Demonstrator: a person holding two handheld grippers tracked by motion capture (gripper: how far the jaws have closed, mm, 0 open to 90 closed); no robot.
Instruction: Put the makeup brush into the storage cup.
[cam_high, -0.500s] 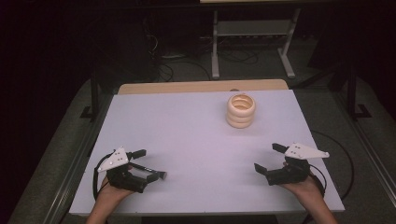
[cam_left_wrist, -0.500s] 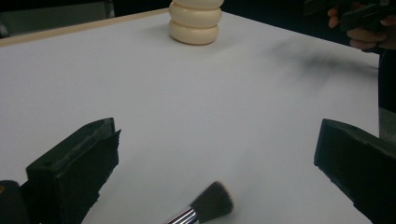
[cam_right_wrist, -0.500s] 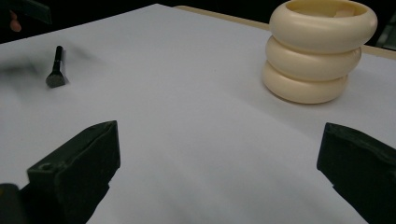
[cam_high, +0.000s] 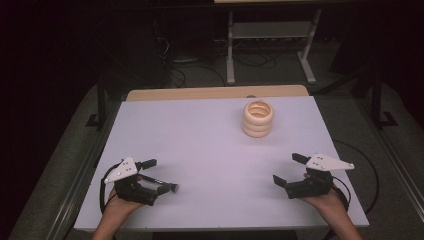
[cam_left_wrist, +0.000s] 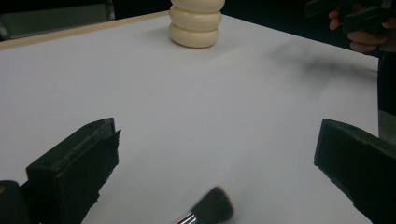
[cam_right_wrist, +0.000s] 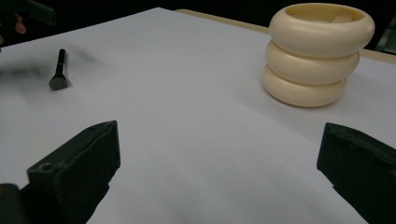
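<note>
I see the short black-handled makeup brush (cam_high: 161, 188) lying flat between the gaping jaws of my left gripper (cam_high: 161, 176), bristles pointing right. Its handle is cut off in the left gripper view. My right gripper (cam_high: 289, 169) also stands wide apart, holding nothing.

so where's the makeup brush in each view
High view: the makeup brush lies near the table's front left, just under the left gripper.
Left gripper view: its bristle head is at the bottom centre, between the open jaws.
Right gripper view: it is small, at upper left.
Shared landmark: the cream ribbed holder.
</note>
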